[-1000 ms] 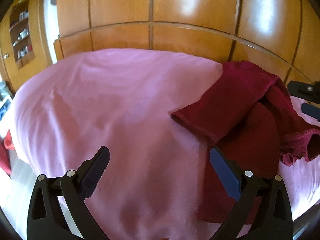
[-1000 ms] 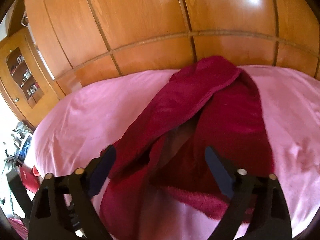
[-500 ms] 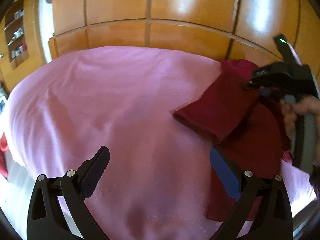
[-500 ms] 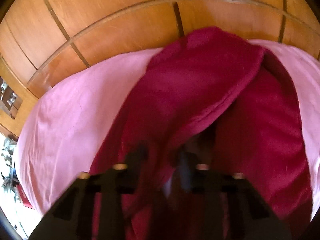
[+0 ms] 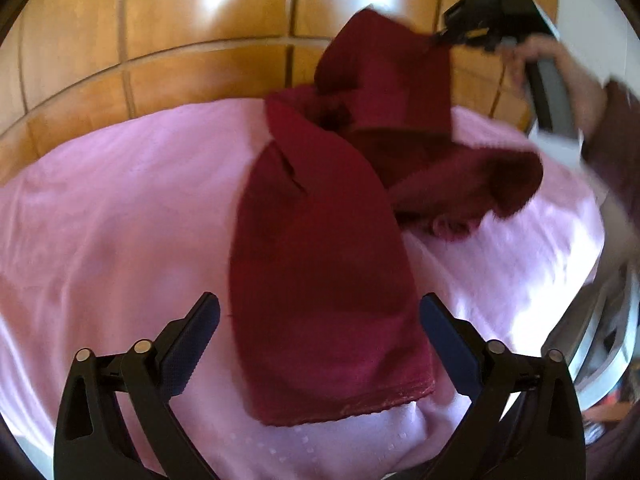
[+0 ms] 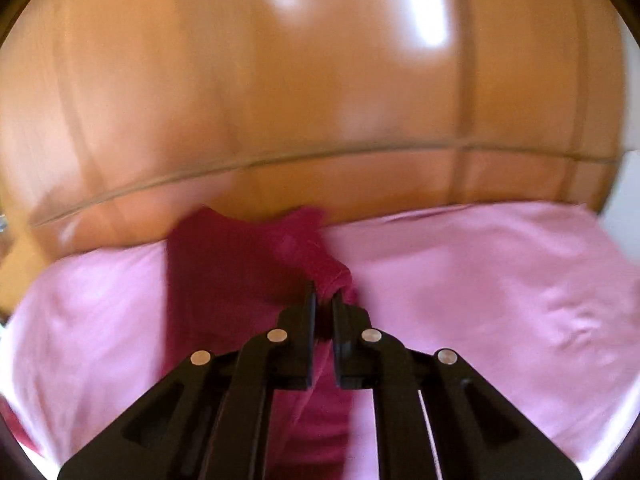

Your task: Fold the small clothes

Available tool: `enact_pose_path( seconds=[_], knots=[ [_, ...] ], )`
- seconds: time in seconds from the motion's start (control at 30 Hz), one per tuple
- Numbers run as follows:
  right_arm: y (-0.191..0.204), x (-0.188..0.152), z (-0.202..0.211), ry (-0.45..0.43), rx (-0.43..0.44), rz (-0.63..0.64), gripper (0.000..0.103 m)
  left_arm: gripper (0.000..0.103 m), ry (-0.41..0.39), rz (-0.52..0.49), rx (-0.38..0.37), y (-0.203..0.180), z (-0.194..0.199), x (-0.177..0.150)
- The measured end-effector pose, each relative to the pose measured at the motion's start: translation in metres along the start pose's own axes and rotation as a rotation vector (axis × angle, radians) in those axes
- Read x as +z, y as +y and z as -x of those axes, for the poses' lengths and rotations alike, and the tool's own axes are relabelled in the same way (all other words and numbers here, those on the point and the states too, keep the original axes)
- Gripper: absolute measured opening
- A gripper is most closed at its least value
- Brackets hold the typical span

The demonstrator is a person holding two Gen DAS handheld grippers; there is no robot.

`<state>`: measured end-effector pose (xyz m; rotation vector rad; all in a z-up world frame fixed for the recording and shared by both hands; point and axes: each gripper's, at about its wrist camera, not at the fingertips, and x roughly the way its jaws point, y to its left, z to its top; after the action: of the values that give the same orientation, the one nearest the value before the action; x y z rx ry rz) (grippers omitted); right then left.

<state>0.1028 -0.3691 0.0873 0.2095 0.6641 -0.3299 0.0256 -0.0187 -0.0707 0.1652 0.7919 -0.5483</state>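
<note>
Left wrist view: left gripper (image 5: 320, 322) low in frame, jaws spread wide with nothing pressed between them, though they have just been closing a little; the near hem of the dark red garment (image 5: 320, 280) lies on the bed between and just beyond the two fingertips, not touched by either pad. Garment runs as a long panel from that hem away toward the wooden wardrobe doors (image 5: 160, 60), on a pink bedsheet (image 5: 100, 220). Its far end is lifted off the bed into a peak. At the top right the right gripper (image 5: 440, 38) pinches that peak, held by a hand (image 5: 532, 56) with a dark sleeve behind it. A bunched fold of the garment sags to the right of the panel, resting on the sheet. Picture blurred at the right edge. Right wrist view: right gripper (image 6: 325, 300) with jaws closed tight on a gathered bit of the garment (image 6: 224, 264); the cloth hangs from the tips and drapes down to the left and under the gripper onto the pink bedsheet (image 6: 500, 280). Wardrobe doors (image 6: 280, 100) fill the upper half, smeared by blur.
</note>
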Motion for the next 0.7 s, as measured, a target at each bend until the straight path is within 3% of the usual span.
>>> enact_pose_path(
  seconds=[0.1,0.13,0.27,0.33,0.43,0.47,0.5,0.53,0.6,0.67,0.7],
  knots=[
    [-0.040,0.018,-0.017,-0.016,-0.178,0.014,0.006,0.056,0.064,-0.023,0.028,-0.004,-0.016,-0.003],
    [-0.053,0.022,-0.024,-0.008,-0.224,0.014,0.006,0.053,0.066,-0.021,0.029,-0.002,-0.017,-0.005],
    [-0.088,0.029,-0.058,0.052,-0.370,0.031,0.006,0.008,0.069,0.016,-0.007,0.009,-0.009,0.002],
    [-0.096,0.029,-0.076,0.092,-0.396,0.038,0.007,0.007,0.057,0.072,-0.027,0.028,-0.005,0.013],
    [-0.100,0.028,-0.096,0.126,-0.429,0.060,0.022,0.007,0.007,0.154,0.095,0.074,0.008,0.035],
    [-0.100,0.028,-0.099,0.131,-0.422,0.065,0.041,0.007,-0.012,0.209,0.139,0.099,0.013,0.044],
    [-0.099,0.025,-0.099,0.131,-0.409,0.067,0.068,0.007,-0.027,0.251,0.176,0.118,0.017,0.050],
    [-0.100,0.019,-0.094,0.119,-0.404,0.074,0.074,0.007,-0.052,0.328,0.231,0.151,0.025,0.061],
    [-0.102,0.008,-0.087,0.106,-0.391,0.104,0.079,0.007,-0.084,0.444,0.287,0.197,0.033,0.074],
    [-0.097,-0.005,-0.074,0.124,-0.350,0.113,0.086,0.007,-0.111,0.556,0.395,0.240,0.040,0.089],
    [-0.095,-0.015,-0.065,0.137,-0.303,0.096,0.090,0.016,-0.121,0.597,0.463,0.257,0.043,0.095]
  ],
)
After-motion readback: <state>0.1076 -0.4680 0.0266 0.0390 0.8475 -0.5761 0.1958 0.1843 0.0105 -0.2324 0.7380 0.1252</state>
